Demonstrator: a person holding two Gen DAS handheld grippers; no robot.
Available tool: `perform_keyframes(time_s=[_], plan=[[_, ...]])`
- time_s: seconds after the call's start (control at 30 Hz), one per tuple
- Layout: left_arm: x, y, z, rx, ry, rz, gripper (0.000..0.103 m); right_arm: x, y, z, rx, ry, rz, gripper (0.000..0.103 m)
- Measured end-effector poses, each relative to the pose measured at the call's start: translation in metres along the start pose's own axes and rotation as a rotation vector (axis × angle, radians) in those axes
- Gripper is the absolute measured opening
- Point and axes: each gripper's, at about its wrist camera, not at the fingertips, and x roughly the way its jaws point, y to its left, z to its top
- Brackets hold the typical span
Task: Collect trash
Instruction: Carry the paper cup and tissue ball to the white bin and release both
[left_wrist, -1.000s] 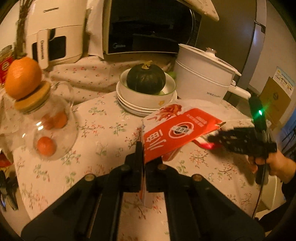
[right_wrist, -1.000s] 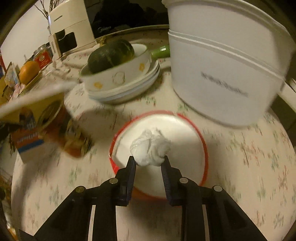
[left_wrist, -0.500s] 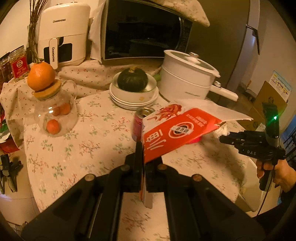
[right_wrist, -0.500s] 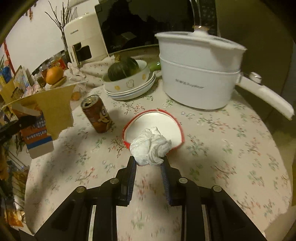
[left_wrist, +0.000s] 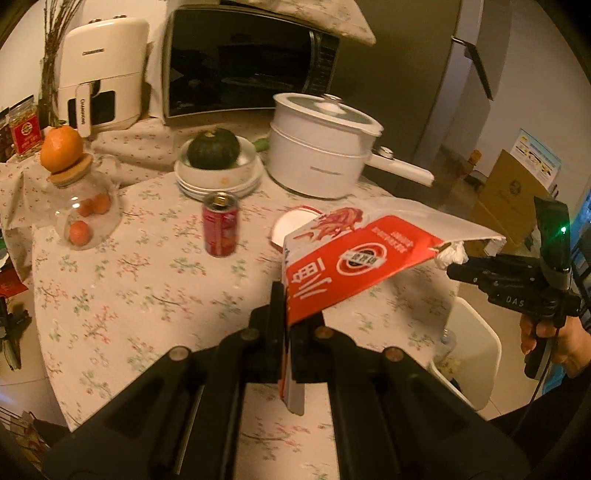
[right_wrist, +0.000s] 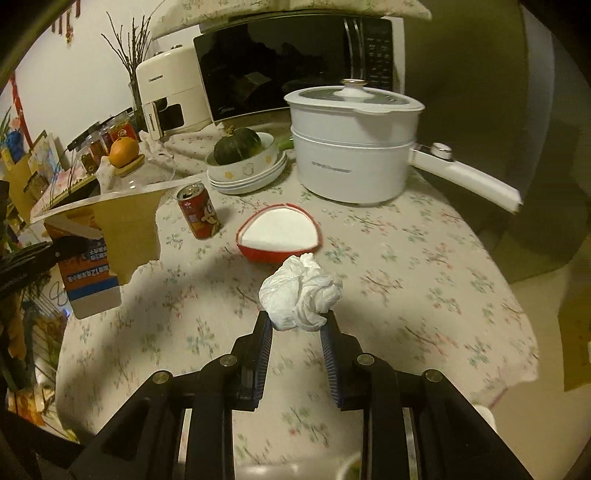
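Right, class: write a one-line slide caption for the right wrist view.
Right gripper lifts a crumpled tissue above the floral table, with red bowl and can behind.

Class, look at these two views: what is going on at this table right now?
A person is clearing trash with a gripper in each hand. The left gripper is shut on a torn red carton, held above the floral table. The right gripper is shut on a crumpled white tissue, lifted clear of the red bowl. A red drink can stands uncollected on the table.
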Motion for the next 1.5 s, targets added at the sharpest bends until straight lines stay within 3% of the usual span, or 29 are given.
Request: perform_keyframes(time_s=[0.7, 1.03, 1.23, 1.33, 1.47, 1.5], plan=[[0.03, -0.122, -0.035, 0.146, 0.085, -0.154, 0.003, -0.073, -0.088, -0.082, 0.152, 0.004, -0.075, 0.027], [0.046, -0.17, -0.042, 0.22, 0.13, -0.228, 0.003, -0.064, -0.143, -0.14, 0.226, 0.17, -0.196, 0.028], [0.058, -0.204, -0.051, 0.277, 0.166, -0.265, 0.003, -0.061, -0.164, -0.165, 0.277, 0.252, -0.22, 0.028], [0.067, -0.223, -0.058, 0.309, 0.191, -0.284, 0.003, -0.063, -0.171, -0.172, 0.311, 0.269, -0.223, 0.032], [0.078, -0.247, -0.067, 0.368, 0.218, -0.287, 0.003, -0.071, -0.185, -0.177, 0.388, 0.262, -0.214, 0.057], [0.08, -0.252, -0.07, 0.388, 0.223, -0.283, 0.003, -0.076, -0.188, -0.178, 0.4, 0.252, -0.221, 0.058]])
